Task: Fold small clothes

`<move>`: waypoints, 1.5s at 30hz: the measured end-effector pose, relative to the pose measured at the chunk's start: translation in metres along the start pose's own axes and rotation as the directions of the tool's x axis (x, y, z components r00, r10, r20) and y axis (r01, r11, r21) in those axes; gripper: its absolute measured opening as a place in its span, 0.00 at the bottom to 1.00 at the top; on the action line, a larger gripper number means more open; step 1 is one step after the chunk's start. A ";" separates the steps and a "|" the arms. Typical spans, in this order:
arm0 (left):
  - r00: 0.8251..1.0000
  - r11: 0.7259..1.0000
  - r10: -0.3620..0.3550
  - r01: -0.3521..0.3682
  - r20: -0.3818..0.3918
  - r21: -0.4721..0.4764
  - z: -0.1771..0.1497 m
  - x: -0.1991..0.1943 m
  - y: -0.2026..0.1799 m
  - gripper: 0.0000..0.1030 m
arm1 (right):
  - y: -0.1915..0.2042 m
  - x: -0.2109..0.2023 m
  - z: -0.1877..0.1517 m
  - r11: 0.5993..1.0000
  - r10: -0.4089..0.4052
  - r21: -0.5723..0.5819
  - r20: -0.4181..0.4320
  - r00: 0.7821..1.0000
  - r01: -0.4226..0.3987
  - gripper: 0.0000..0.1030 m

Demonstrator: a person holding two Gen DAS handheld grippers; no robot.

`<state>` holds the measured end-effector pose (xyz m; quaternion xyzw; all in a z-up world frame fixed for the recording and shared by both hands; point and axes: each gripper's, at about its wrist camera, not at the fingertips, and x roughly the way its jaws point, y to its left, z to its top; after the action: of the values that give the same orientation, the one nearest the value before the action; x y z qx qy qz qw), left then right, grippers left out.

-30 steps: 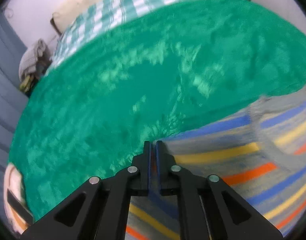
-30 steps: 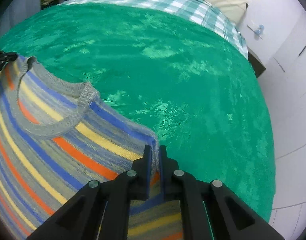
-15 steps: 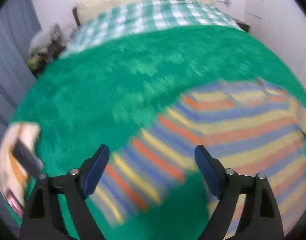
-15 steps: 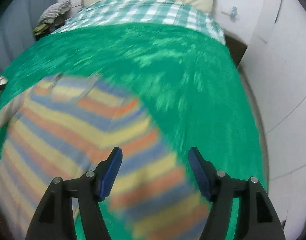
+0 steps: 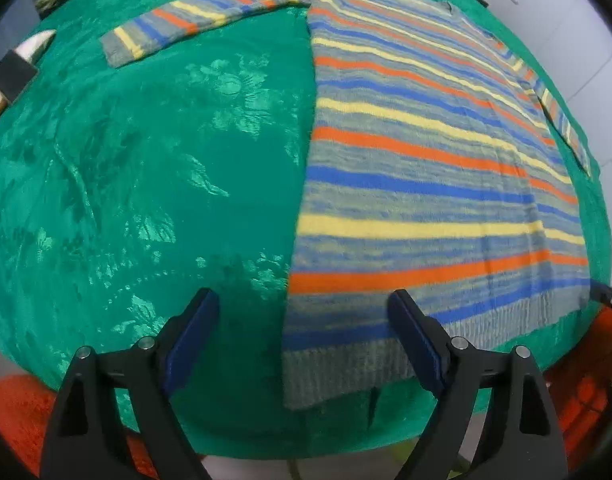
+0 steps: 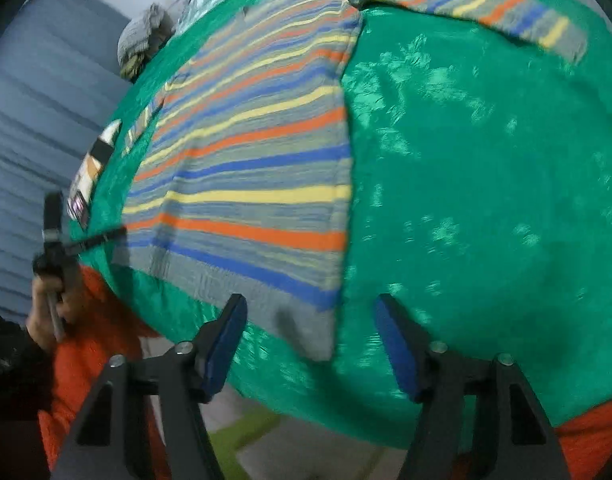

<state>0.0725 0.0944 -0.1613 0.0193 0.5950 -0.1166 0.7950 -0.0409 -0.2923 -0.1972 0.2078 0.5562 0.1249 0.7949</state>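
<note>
Now sweater (image 5: 417, 168) released, flat, unlike before.

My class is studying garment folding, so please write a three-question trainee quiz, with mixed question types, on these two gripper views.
1. True or false: the striped knitted sweater lies spread flat on the green patterned blanket.
2. Which gripper grips the sweater? A left gripper B right gripper C neither
3. Fill in: the sleeve in the right wrist view lies stretched out on the ____.

Key: 1 true. 2 C: both sets of jaws are closing but hold nothing between them. 3 blanket.
</note>
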 end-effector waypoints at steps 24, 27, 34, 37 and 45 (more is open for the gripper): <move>0.999 0.999 0.036 -0.037 0.025 0.034 -0.020 -0.003 -0.023 0.23 | -0.002 0.002 0.001 0.975 -0.222 0.014 0.003 0.975 0.222 0.16; 0.994 0.998 0.069 -0.068 0.085 -0.007 -0.027 -0.022 -0.015 0.49 | -0.003 -0.013 -0.004 0.963 -0.265 0.066 0.041 0.963 0.262 0.43; 0.930 0.967 0.169 -0.093 0.327 -0.236 -0.022 -0.071 0.021 0.87 | -0.013 -0.077 -0.016 0.894 -0.439 0.257 0.339 0.832 0.368 0.60; 0.923 0.953 0.204 -0.111 0.327 -0.281 -0.021 -0.071 0.035 0.87 | -0.009 -0.090 -0.017 0.888 -0.458 0.269 0.427 0.780 0.373 0.64; 0.906 0.945 0.265 -0.175 0.329 -0.277 -0.022 -0.069 0.030 0.87 | 0.006 -0.088 -0.011 0.887 -0.457 0.192 0.491 0.741 0.420 0.66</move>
<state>0.0393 0.1385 -0.1053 -0.0318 0.4420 0.0461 0.8952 -0.0815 -0.3227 -0.1242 0.1242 0.3556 -0.1462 0.9147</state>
